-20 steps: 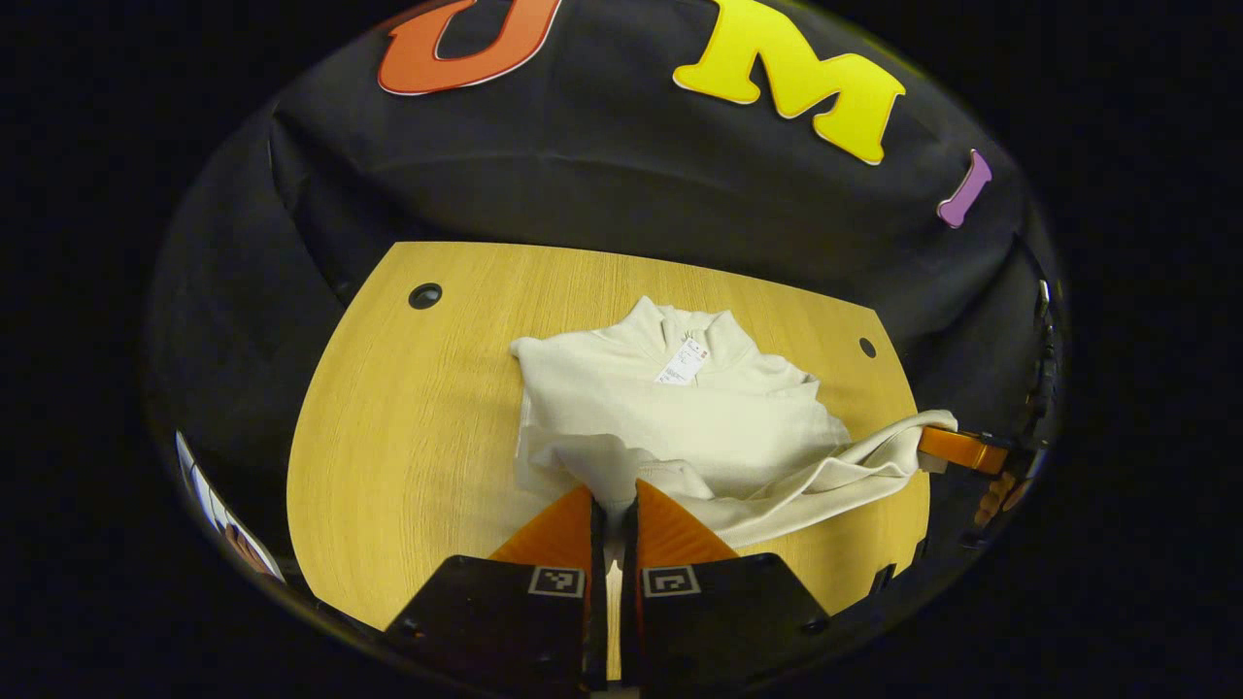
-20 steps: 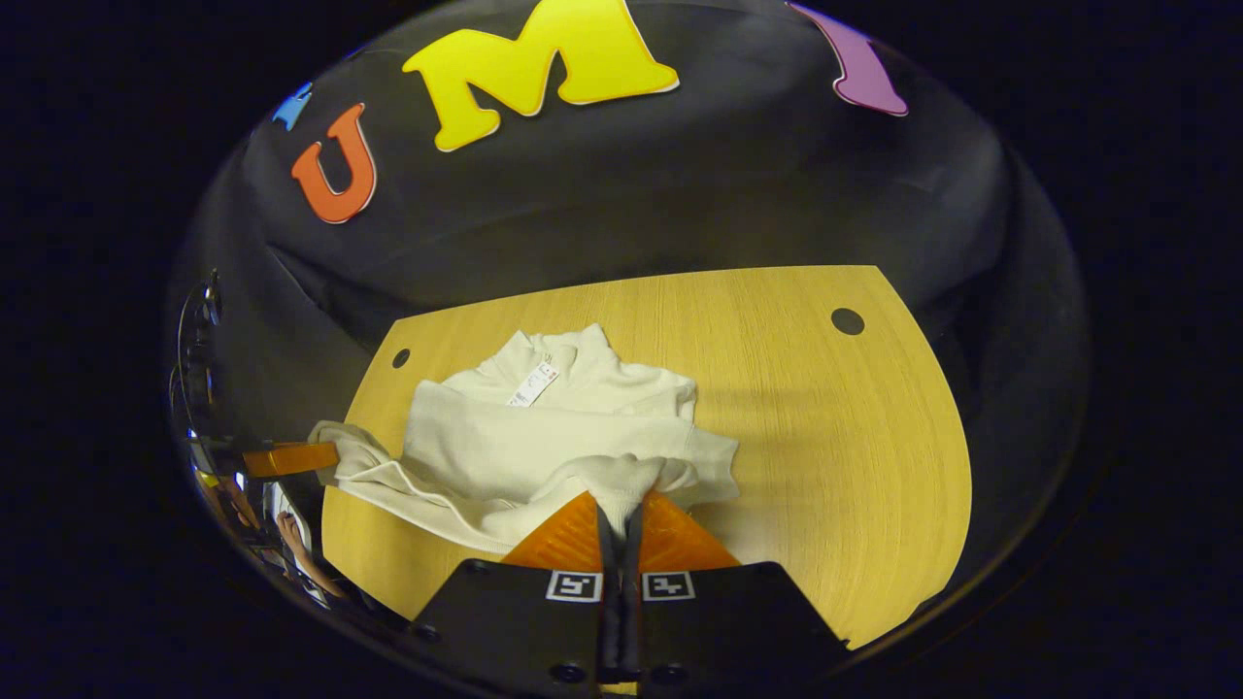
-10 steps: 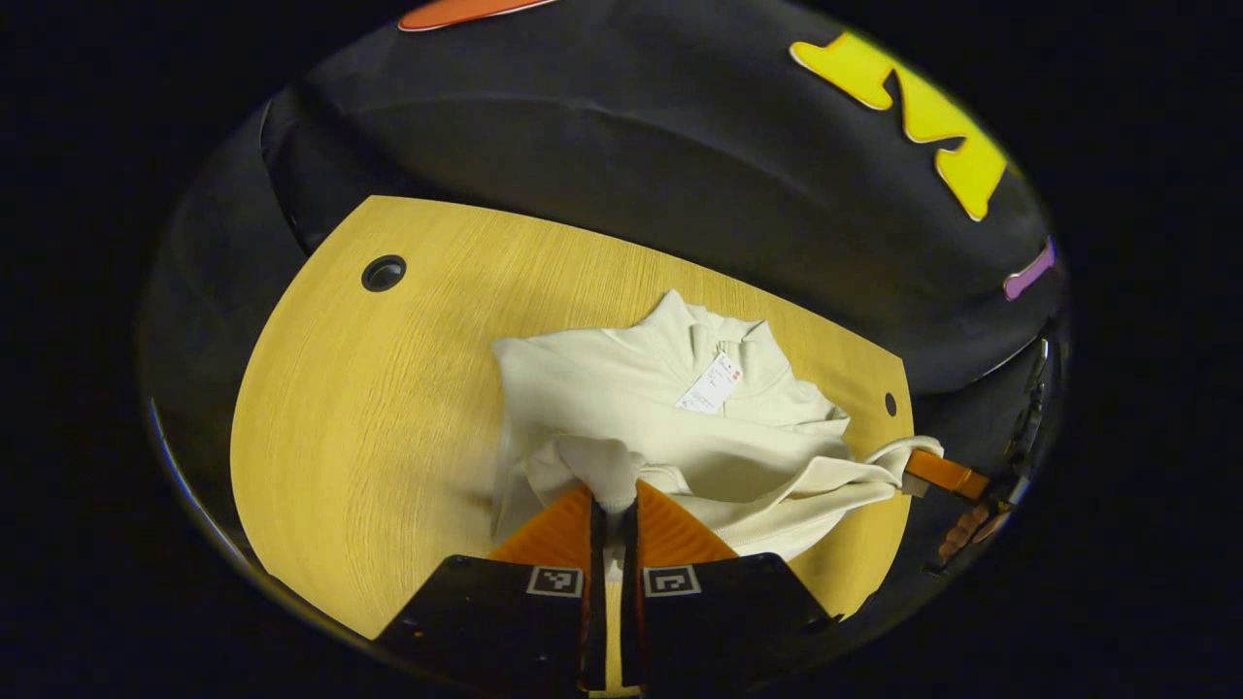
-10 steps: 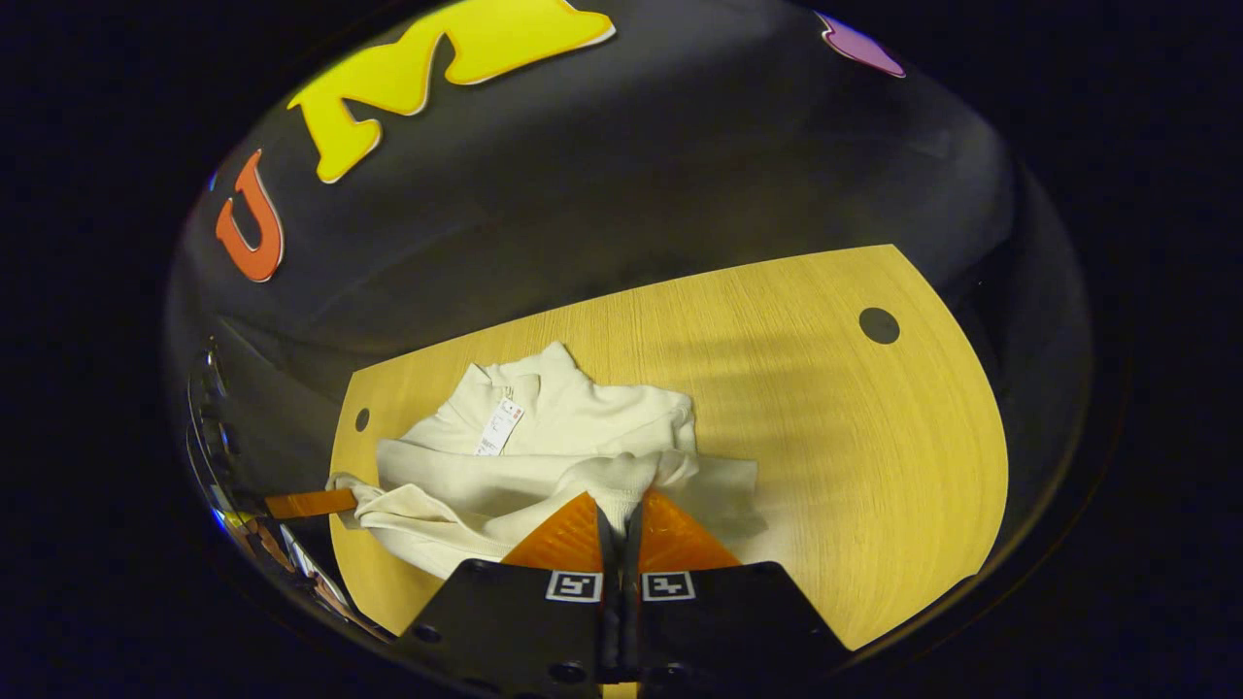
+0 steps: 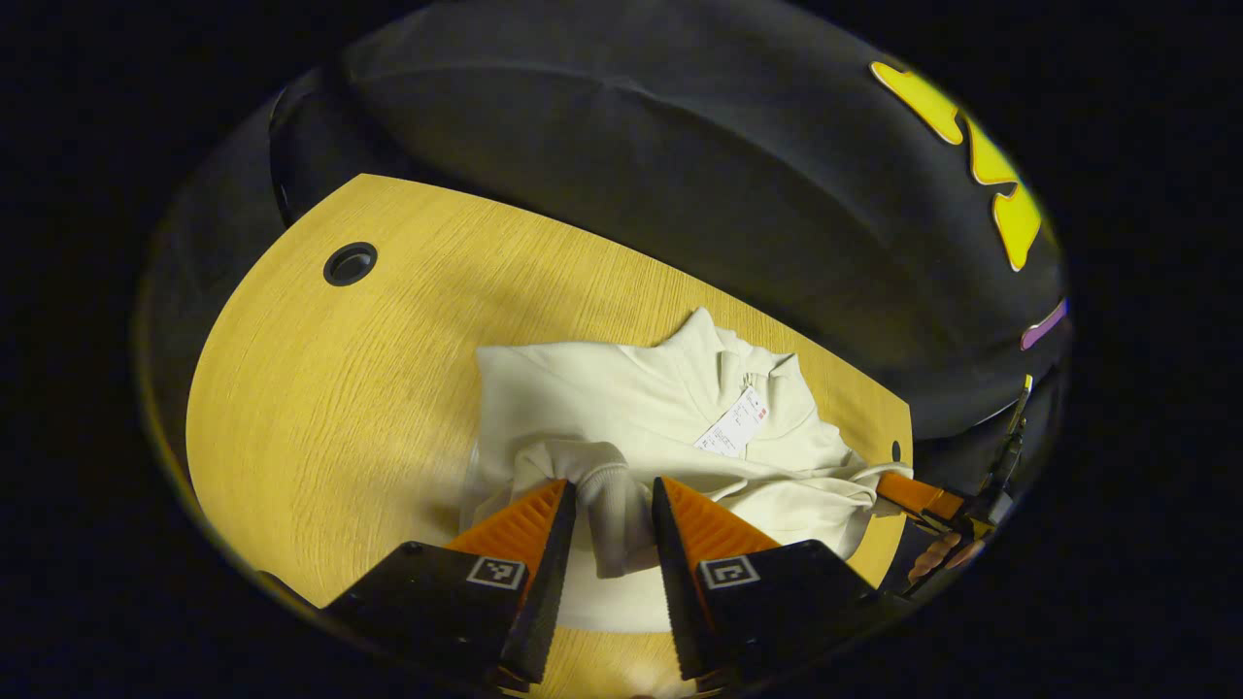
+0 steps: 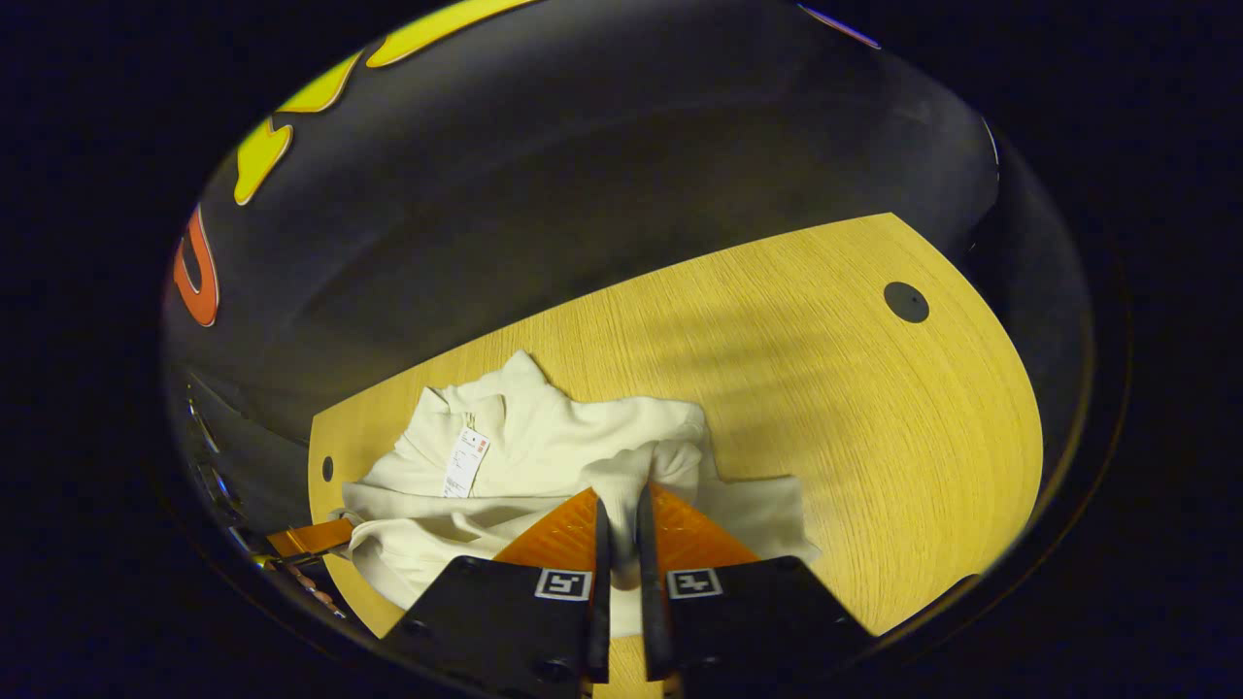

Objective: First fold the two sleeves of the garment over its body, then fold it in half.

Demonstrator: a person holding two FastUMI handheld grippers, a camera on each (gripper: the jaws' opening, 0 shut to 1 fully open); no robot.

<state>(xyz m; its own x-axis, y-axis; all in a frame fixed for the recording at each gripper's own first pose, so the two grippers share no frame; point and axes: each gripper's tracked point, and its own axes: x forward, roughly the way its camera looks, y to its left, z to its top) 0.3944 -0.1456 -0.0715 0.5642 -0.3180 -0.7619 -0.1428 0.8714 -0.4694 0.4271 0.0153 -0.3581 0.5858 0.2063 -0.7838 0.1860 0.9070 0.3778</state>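
A cream high-neck garment [image 5: 621, 408] lies on the wooden table [image 5: 320, 388], with a paper tag [image 5: 730, 432] at its collar. In the left gripper view, my left gripper [image 5: 614, 485] is open, and a ribbed sleeve cuff [image 5: 612, 515] lies loose between its fingers over the garment's body. In the right gripper view, my right gripper [image 6: 622, 493] is shut on the other sleeve's cuff [image 6: 636, 471], held low over the garment [image 6: 544, 447] with only a thin gap between the fingers. Both sleeves are drawn inward across the body.
Round cable holes [image 5: 350, 263] [image 6: 905, 302] sit near the table's far corners. Bare table [image 6: 874, 437] spreads to the right of the garment in the right gripper view. The black cloth wall rises behind the far edge. A hand [image 5: 937, 558] shows at the right rim.
Both grippers carried their sleeve cuffs forward and down onto the garment's body. The left gripper's fingers have spread and let go of its cuff. The right gripper's fingers have parted only slightly.
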